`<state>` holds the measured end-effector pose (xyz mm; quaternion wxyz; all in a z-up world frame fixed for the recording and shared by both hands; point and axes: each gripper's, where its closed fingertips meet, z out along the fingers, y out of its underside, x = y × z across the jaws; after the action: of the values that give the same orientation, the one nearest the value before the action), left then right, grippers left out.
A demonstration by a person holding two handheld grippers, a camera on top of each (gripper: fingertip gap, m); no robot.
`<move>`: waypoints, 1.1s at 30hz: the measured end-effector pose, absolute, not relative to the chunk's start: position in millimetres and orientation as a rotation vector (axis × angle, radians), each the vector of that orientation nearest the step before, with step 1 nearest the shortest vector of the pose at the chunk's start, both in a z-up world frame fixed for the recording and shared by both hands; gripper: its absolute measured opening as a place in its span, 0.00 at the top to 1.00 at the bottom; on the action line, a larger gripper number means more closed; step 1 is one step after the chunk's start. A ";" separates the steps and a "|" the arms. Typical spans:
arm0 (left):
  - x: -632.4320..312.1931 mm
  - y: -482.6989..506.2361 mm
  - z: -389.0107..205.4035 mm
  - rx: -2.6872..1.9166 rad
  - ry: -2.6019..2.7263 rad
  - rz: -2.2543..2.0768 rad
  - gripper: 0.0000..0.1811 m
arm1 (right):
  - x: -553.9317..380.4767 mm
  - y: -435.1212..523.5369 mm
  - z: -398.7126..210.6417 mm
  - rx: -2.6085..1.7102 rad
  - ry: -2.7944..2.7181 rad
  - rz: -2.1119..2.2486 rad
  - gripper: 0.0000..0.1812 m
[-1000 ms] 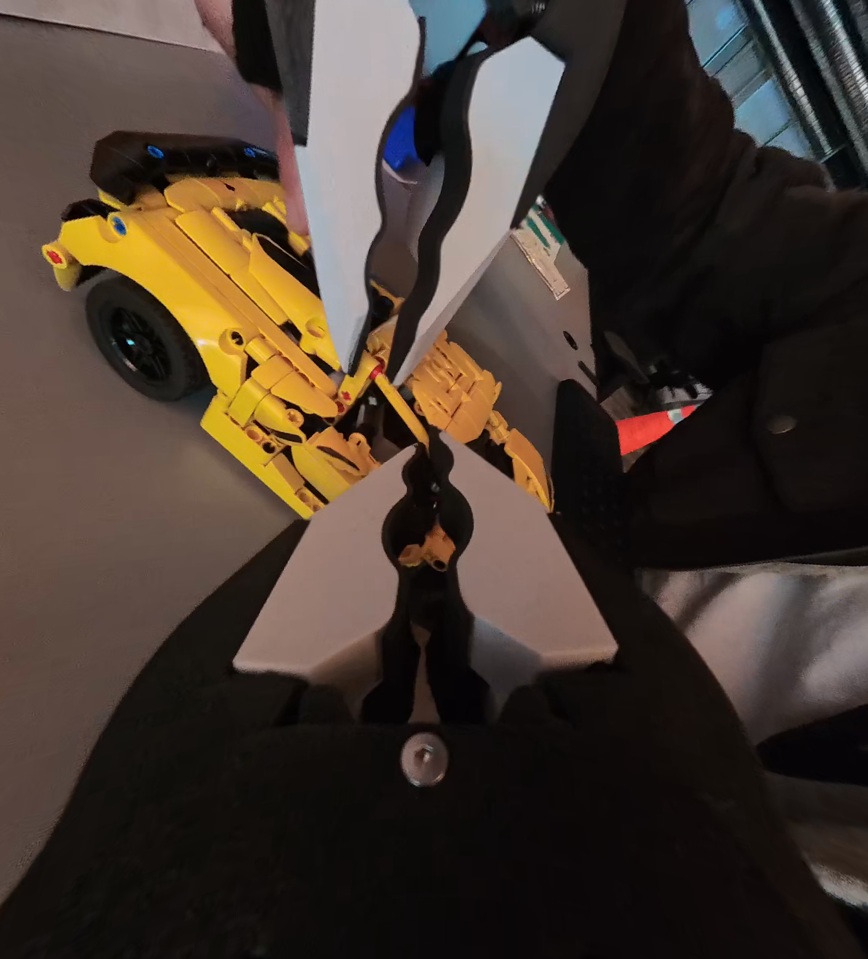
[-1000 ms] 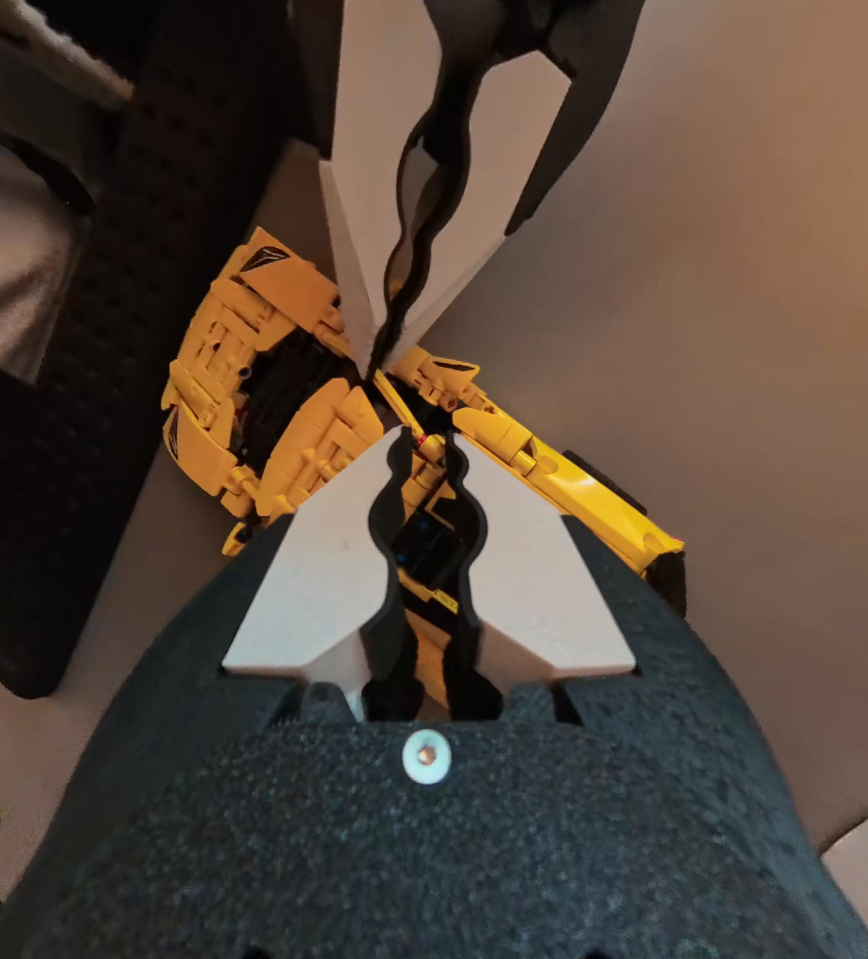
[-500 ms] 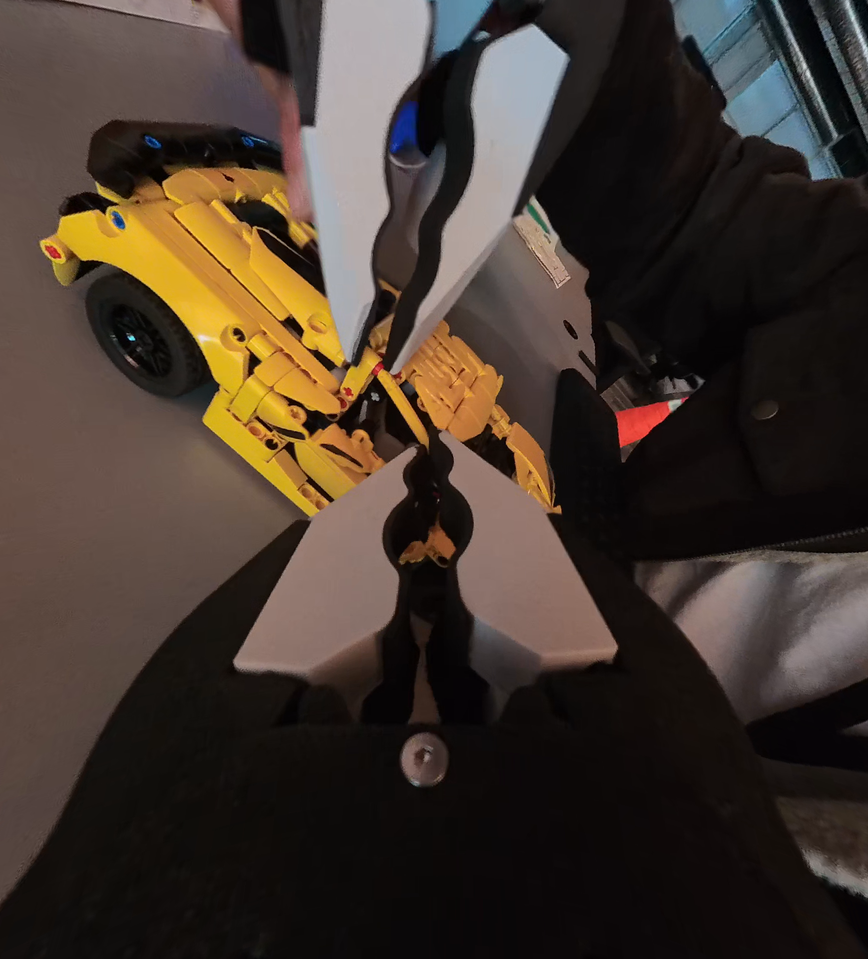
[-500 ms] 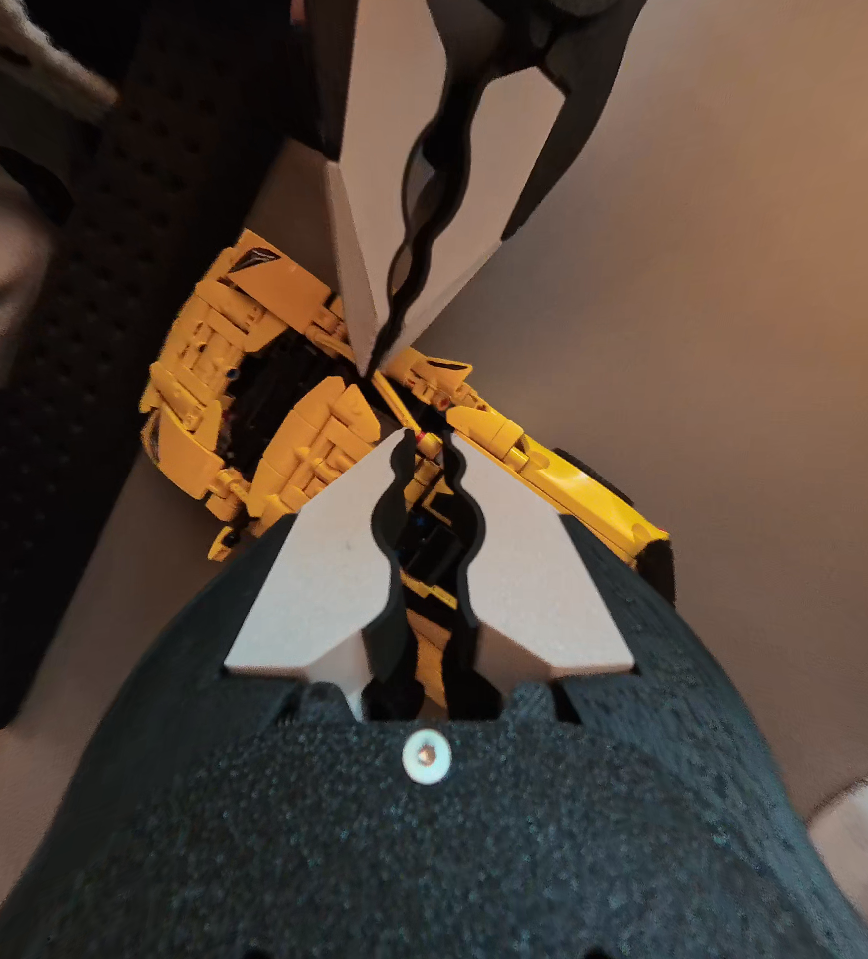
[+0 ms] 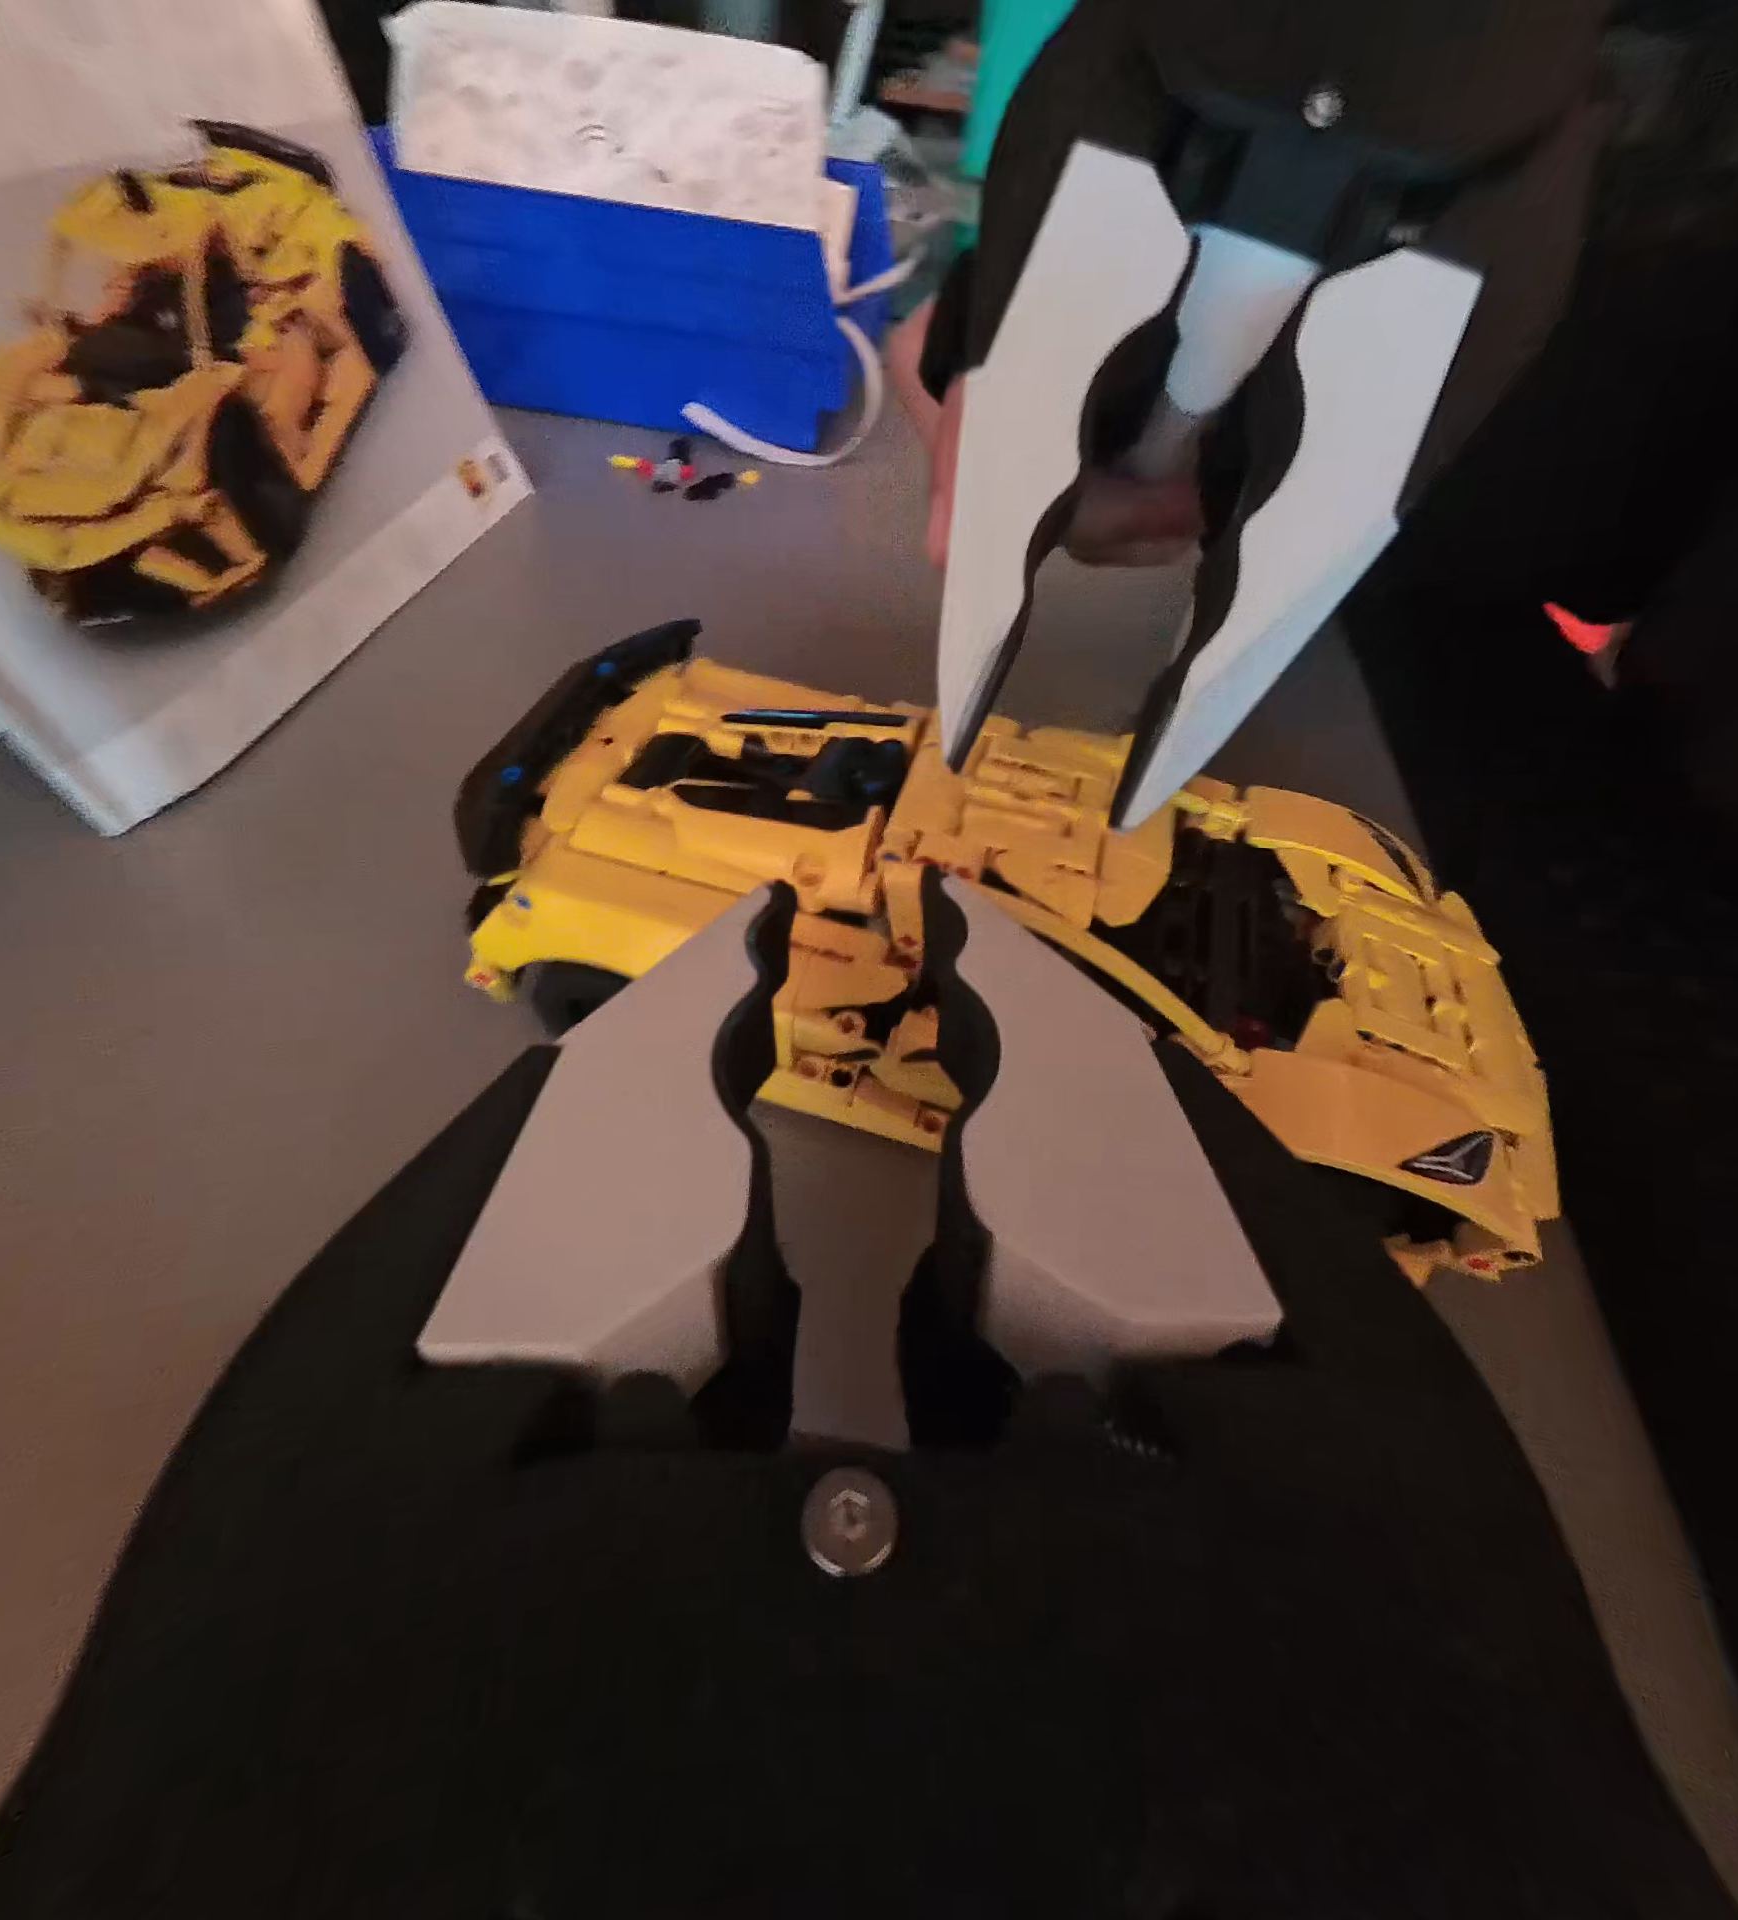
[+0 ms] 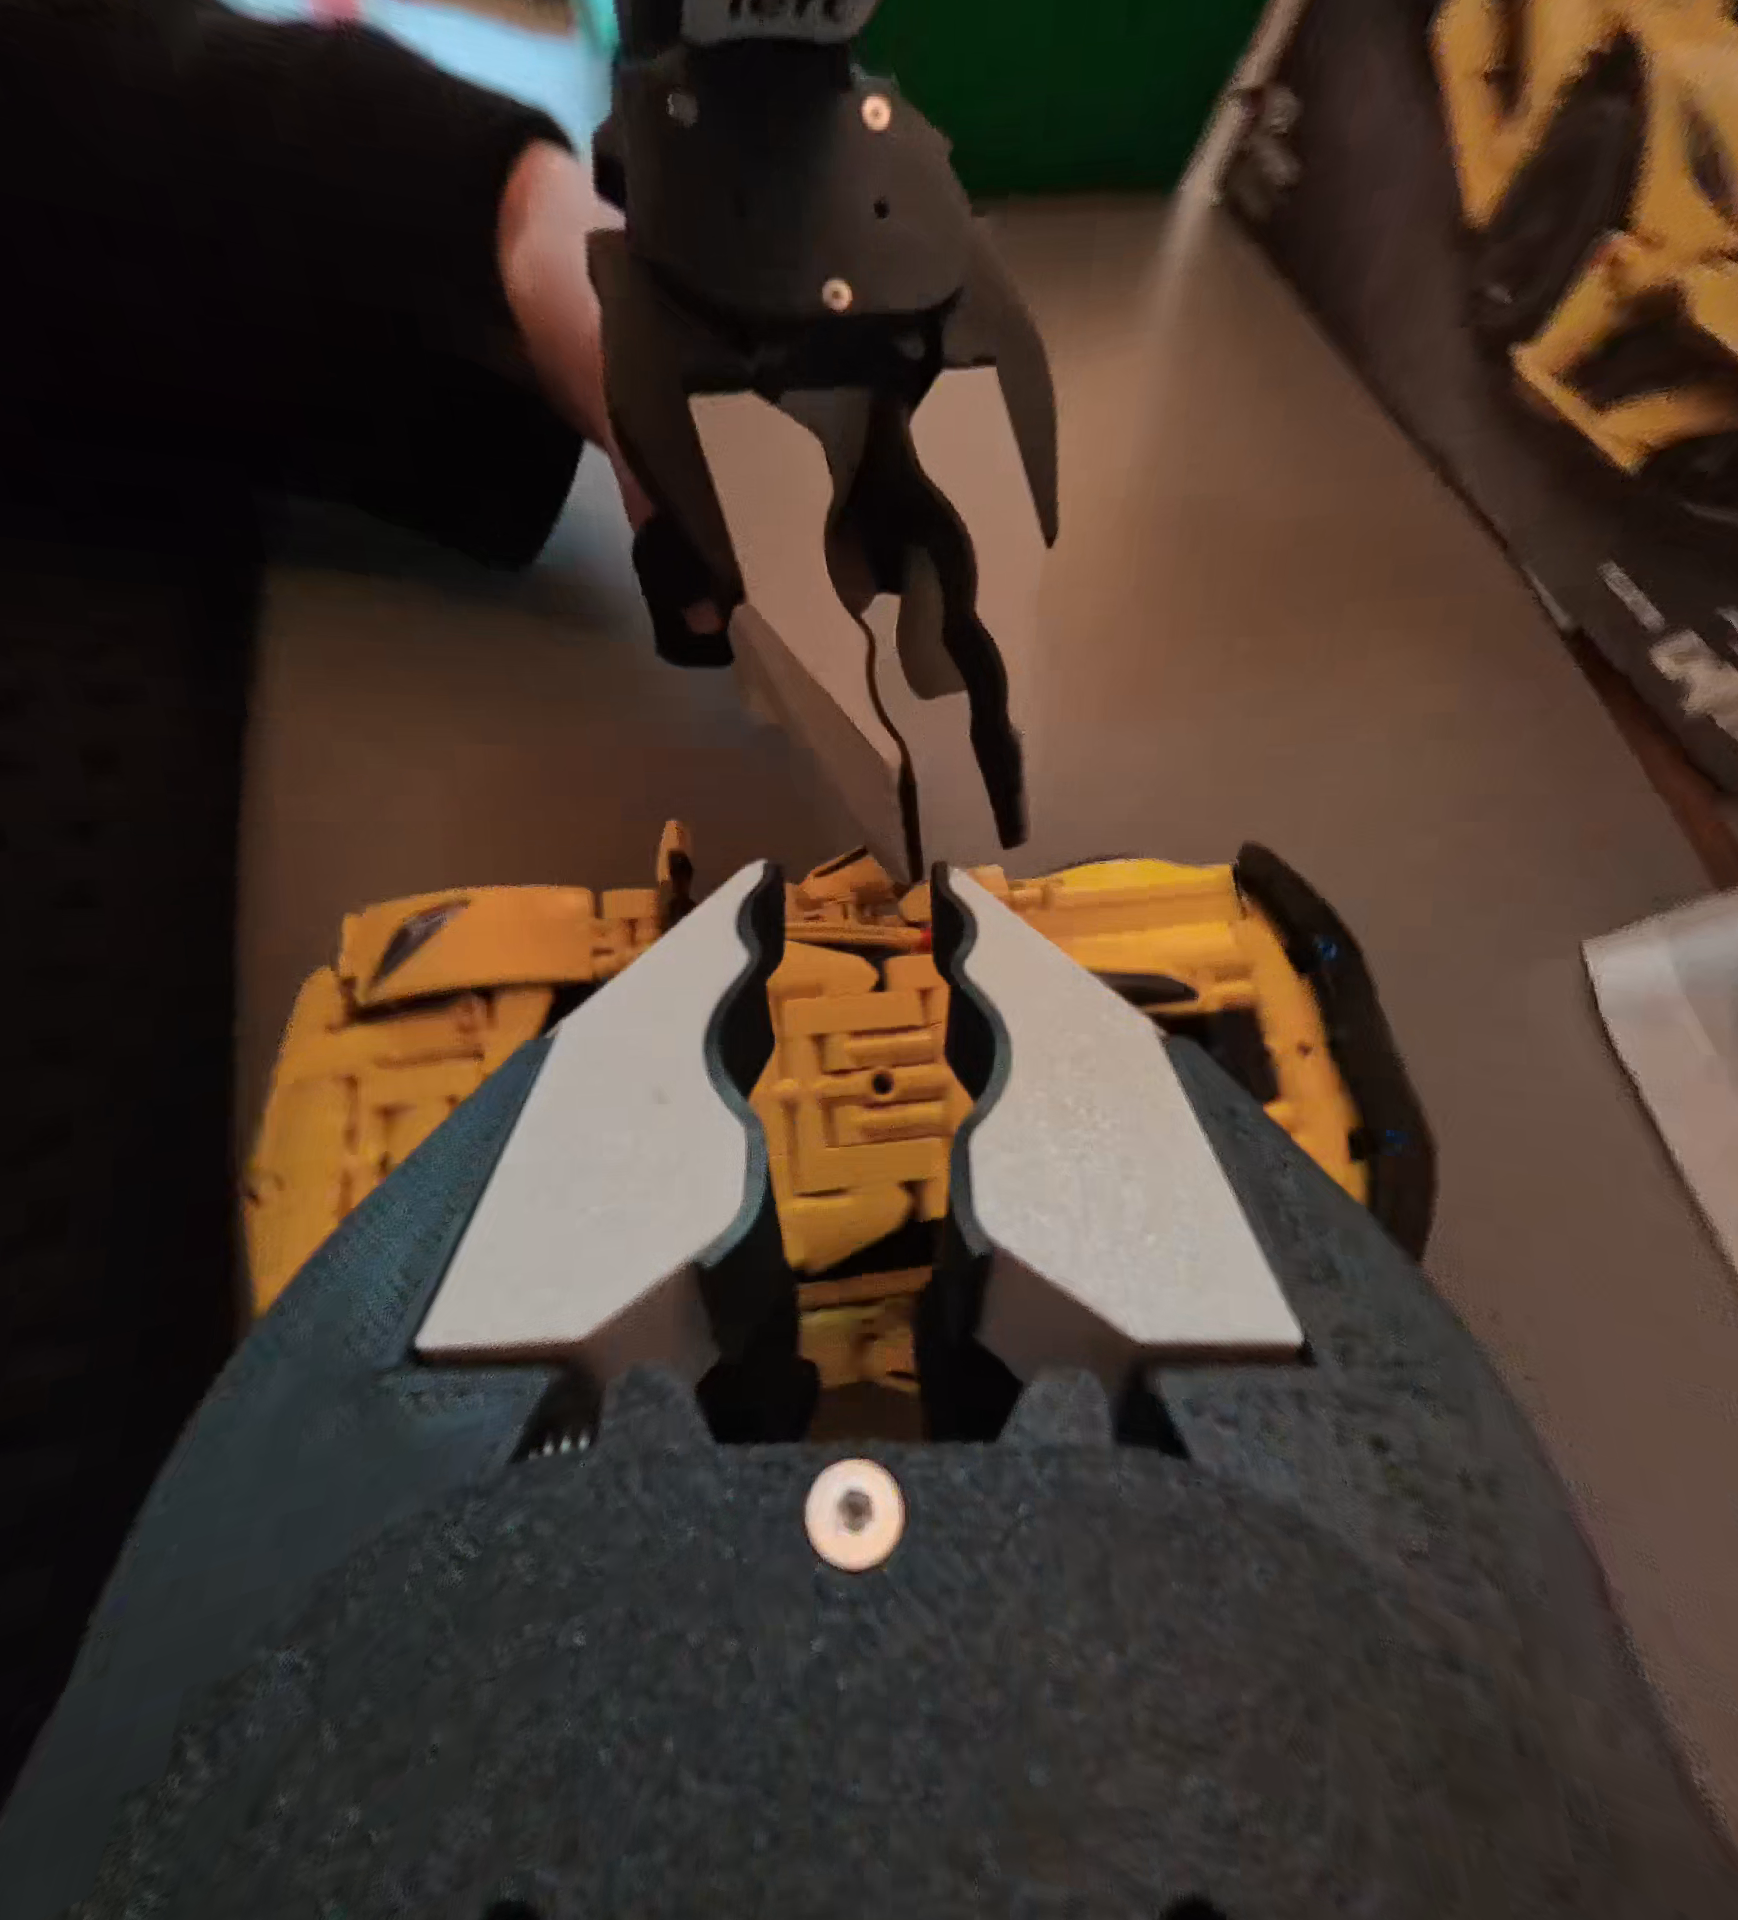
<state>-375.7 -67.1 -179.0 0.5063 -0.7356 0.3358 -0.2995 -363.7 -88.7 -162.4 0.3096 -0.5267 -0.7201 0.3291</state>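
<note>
A yellow brick-built sports car (image 5: 1364,1091) with a black rear wing stands on a grey table (image 5: 169,1039). My left gripper (image 5: 852,891) is open and empty, its tips just over the car's near side by the door. My right gripper (image 5: 1041,790) comes down from above, open and empty, its tips at the car's roof. In the right wrist view my right gripper (image 6: 852,878) is open over the car's roof (image 6: 854,1091). My left gripper (image 6: 958,852) points down at the car's far side there.
A large box (image 5: 169,416) picturing the yellow car stands at the back left; it also shows in the right wrist view (image 6: 1623,312). A blue bin (image 5: 636,291) holds white paper. Small loose pieces (image 5: 683,478) lie before it. A person's dark sleeve (image 6: 221,312) is close by. Only a small space, under 4 cm, lies between the two pairs of fingers.
Both grippers have opened and pulled back from the car. Both views have swung, so the whole car, the box and the blue bin now show.
</note>
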 end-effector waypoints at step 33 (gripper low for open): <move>-357.6 -75.2 -196.8 -1.625 1.128 -0.872 0.95 | -360.4 -88.2 -194.4 -1.931 -1.476 0.254 0.92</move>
<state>-357.6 -75.2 -196.8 0.4705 -0.6634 0.4604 -0.3557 -360.4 -88.2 -194.4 0.3418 -0.7427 -0.5675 0.0977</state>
